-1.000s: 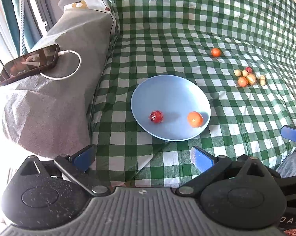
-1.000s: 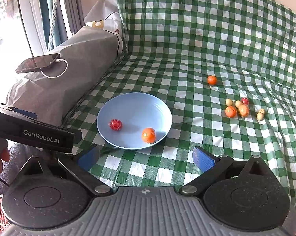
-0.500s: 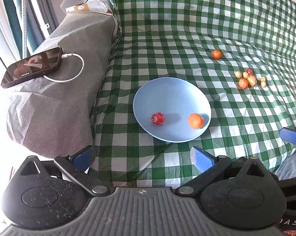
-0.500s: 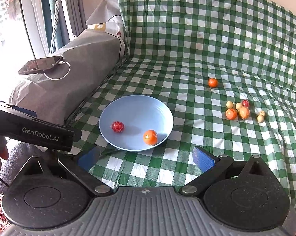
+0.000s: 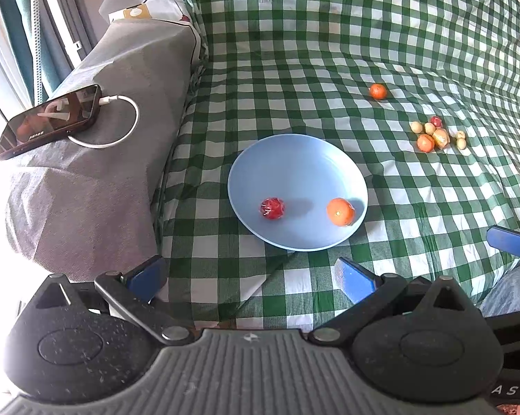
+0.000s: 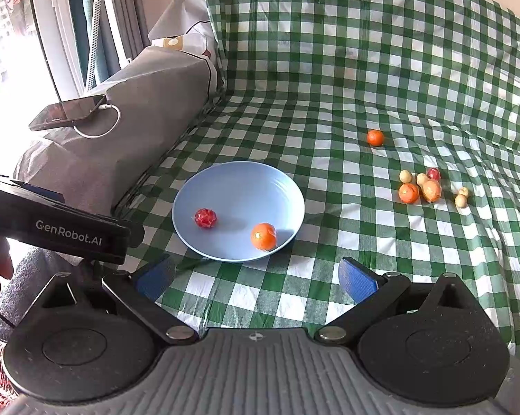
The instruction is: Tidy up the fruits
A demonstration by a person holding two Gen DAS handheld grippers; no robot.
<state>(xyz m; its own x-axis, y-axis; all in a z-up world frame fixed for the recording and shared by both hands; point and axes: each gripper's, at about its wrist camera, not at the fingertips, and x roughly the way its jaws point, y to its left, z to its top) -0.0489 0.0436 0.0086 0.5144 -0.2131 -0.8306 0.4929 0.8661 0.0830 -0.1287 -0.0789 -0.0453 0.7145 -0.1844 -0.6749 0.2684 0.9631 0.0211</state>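
Note:
A light blue plate (image 5: 294, 166) (image 6: 239, 186) lies on the green checked cloth. It holds a red fruit (image 5: 272, 208) (image 6: 205, 218) and an orange fruit (image 5: 340, 211) (image 6: 263, 236). Another orange fruit (image 5: 378, 91) (image 6: 375, 137) lies alone farther back. To the right sits a cluster of several small fruits (image 5: 433, 135) (image 6: 422, 186). My left gripper (image 5: 249, 276) hangs open in front of the plate, holding nothing. Just as empty, my right gripper (image 6: 256, 276) stands open near the plate's front rim.
A grey cushion (image 5: 87, 180) (image 6: 121, 131) at the left carries a phone (image 5: 49, 119) (image 6: 68, 111) on a white cable. The left gripper's body (image 6: 59, 231) crosses the right wrist view at left, with a hand behind it. A window frame is at far left.
Both cameras have drifted slightly, so the plate and fruits sit a little lower in each view. Nothing was grasped or released.

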